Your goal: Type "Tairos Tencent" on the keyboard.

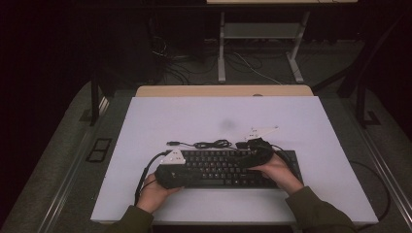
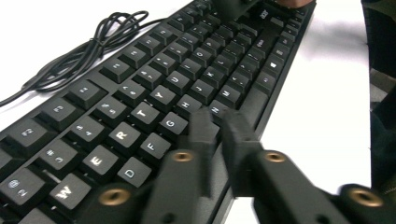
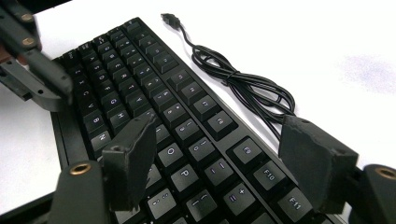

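Keyboard sits on the white table, near its front edge. Left tool hovers nearly closed above the bottom letter row; right tool gapes wide over the upper keys. Coiled cable lies behind, with bare table beyond.
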